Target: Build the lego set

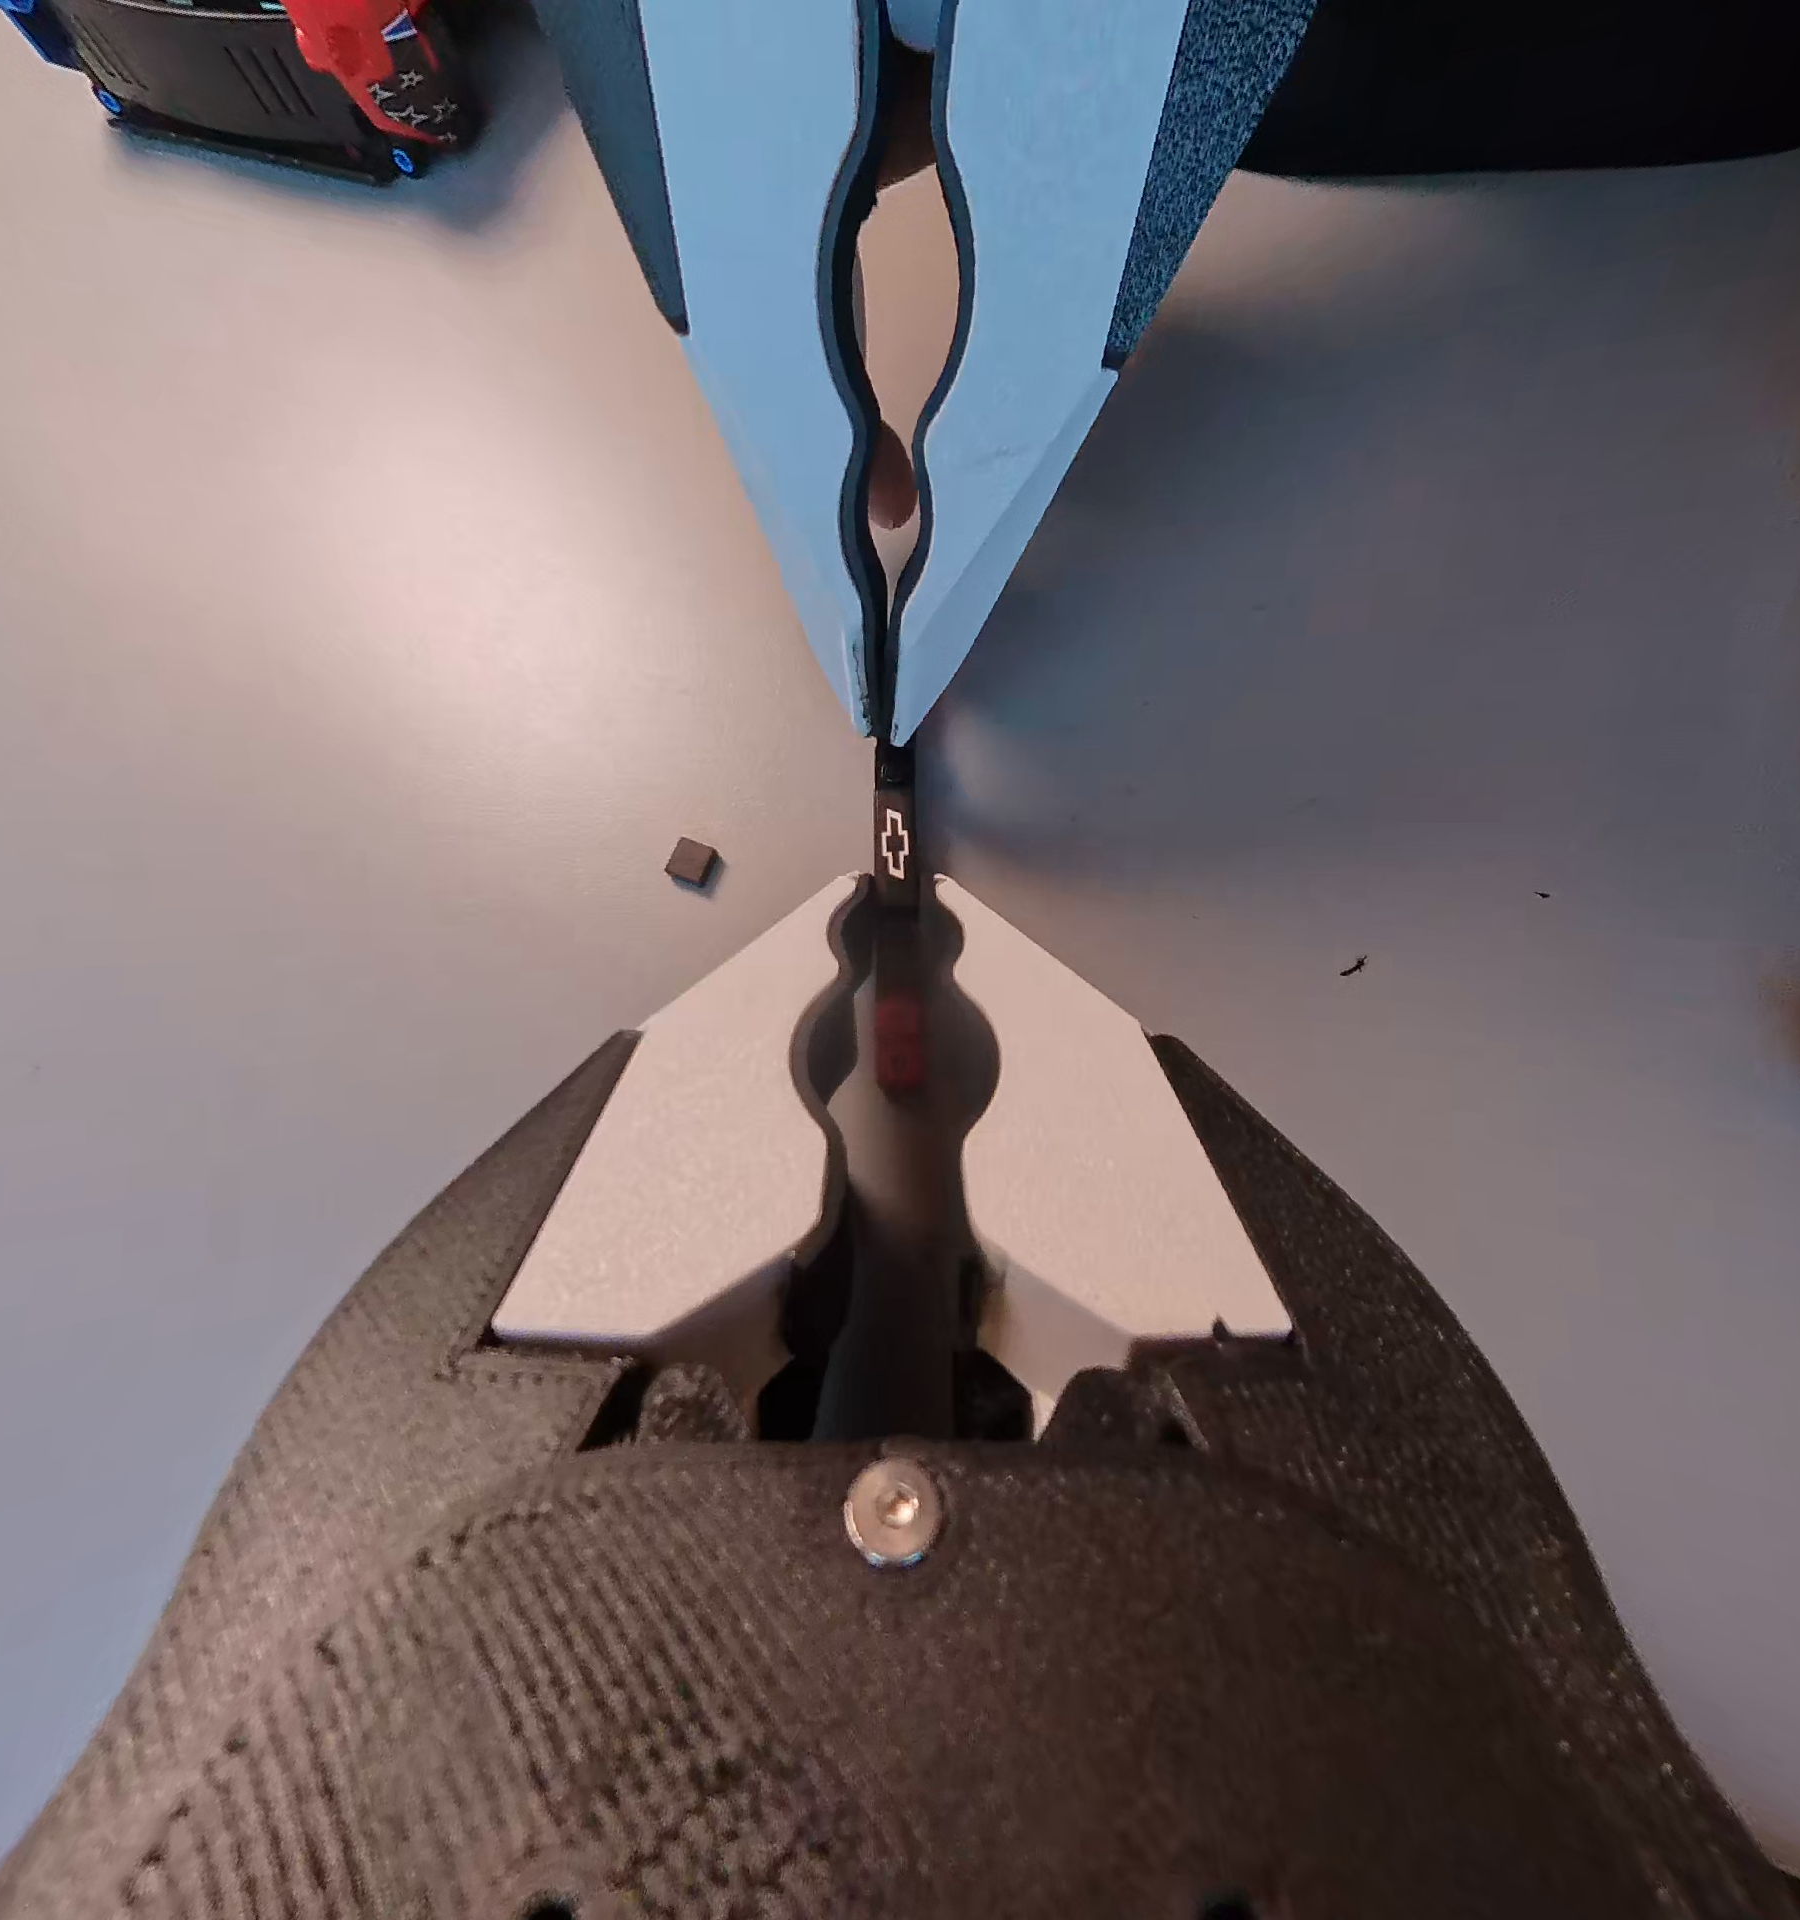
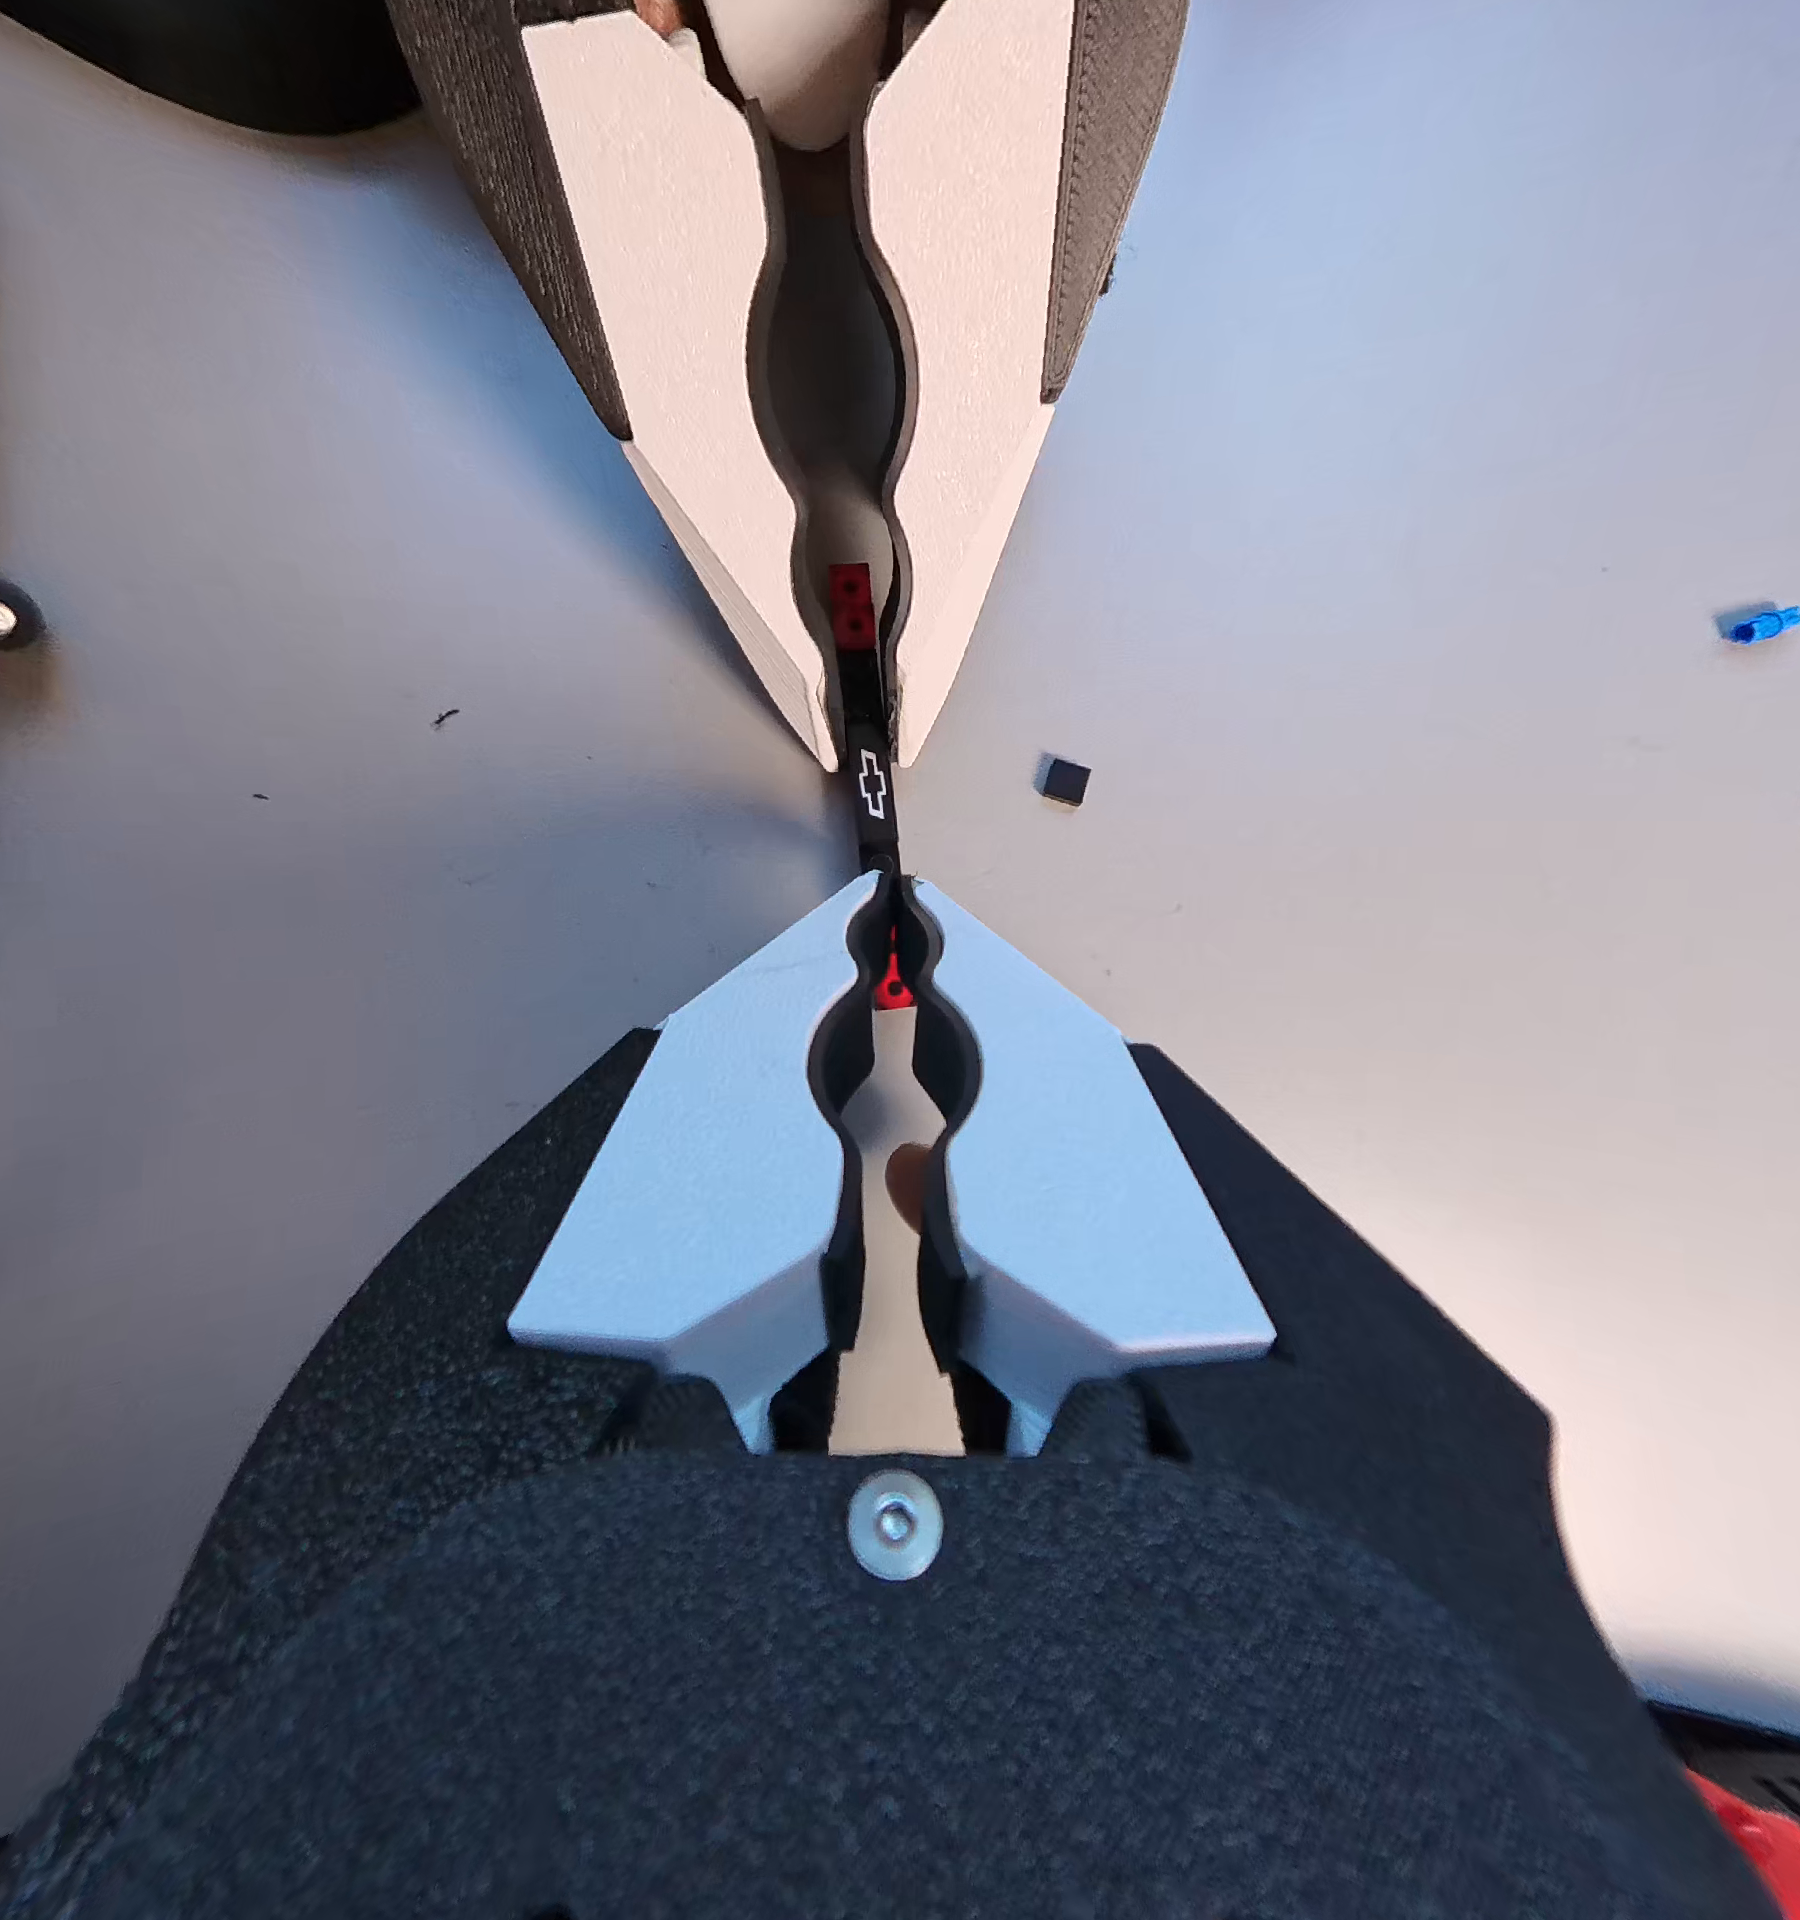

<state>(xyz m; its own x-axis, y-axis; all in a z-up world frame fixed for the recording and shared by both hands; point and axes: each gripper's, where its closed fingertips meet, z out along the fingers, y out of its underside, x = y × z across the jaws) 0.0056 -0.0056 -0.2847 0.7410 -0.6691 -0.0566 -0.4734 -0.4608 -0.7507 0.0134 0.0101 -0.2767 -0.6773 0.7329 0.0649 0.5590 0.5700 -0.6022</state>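
Above grey tabletop [image 1: 356, 1039], mid-frame, the slim black piece [image 1: 894, 847] was pinched lengthwise, left gripper [image 1: 891, 894] closed on its near end, right gripper [image 1: 891, 727] on its far.

Matt smooth table [image 1: 356, 1039]; glossy plastic black strip [image 1: 894, 842]; rough printed-plastic claw body [image 1: 875, 1714].

Bare grey tabletop [image 1: 304, 1039] lay open at left and right of frame; only a small black square tile [image 1: 692, 861] lay left of centre.
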